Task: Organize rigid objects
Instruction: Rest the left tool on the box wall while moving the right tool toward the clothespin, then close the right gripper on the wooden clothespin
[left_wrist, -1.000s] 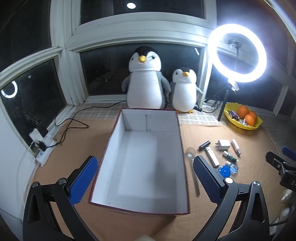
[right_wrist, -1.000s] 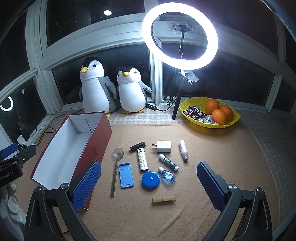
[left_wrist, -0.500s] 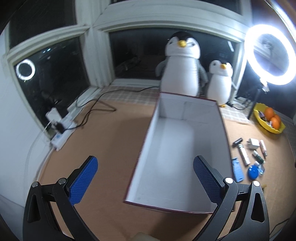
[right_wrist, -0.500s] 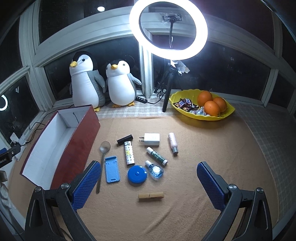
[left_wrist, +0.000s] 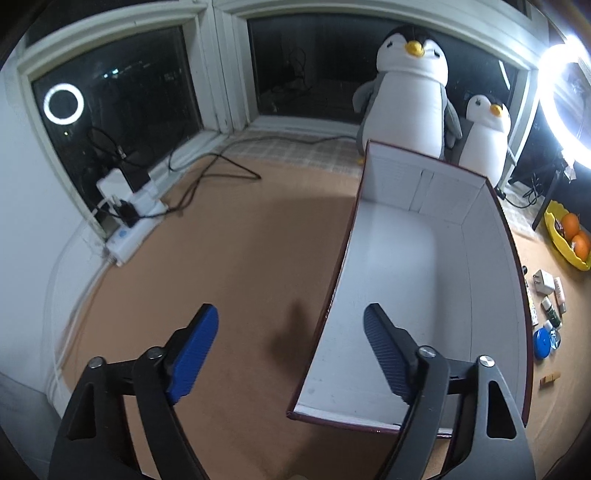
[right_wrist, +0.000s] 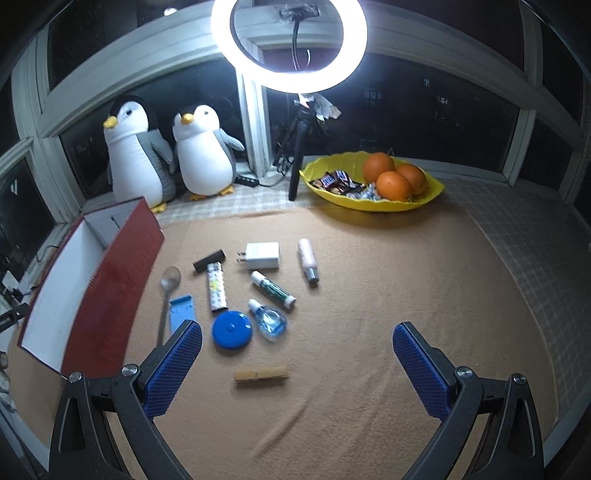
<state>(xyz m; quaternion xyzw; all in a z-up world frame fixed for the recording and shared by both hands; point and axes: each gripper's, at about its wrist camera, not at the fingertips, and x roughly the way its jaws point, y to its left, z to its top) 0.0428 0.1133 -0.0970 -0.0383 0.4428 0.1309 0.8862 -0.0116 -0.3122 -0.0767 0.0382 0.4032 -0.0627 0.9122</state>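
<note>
Currently both grippers empty over tan carpet, box at left, small items spread right of it.
Left gripper (left_wrist: 291, 334): ribbed blue pads on black arms, jaws just narrowed yet wide apart, straddling the left wall of the box (left_wrist: 491, 236), nothing pressed. Box: rectangular cardboard, dark red outside, plain white inside, bare floor. Right gripper (right_wrist: 297, 347): jaws spread wide, holding nothing, aimed down at the wooden clothespin (right_wrist: 261, 375) just ahead between the pads, not touching. Beyond it: round blue disc (right_wrist: 232, 329), clear blue bottle (right_wrist: 269, 320), metal spoon (right_wrist: 167, 295), flat blue stand (right_wrist: 181, 310), printed tube (right_wrist: 216, 286), white charger block (right_wrist: 260, 255), pink tube (right_wrist: 308, 260), all lying flat, apart from both grippers.
</note>
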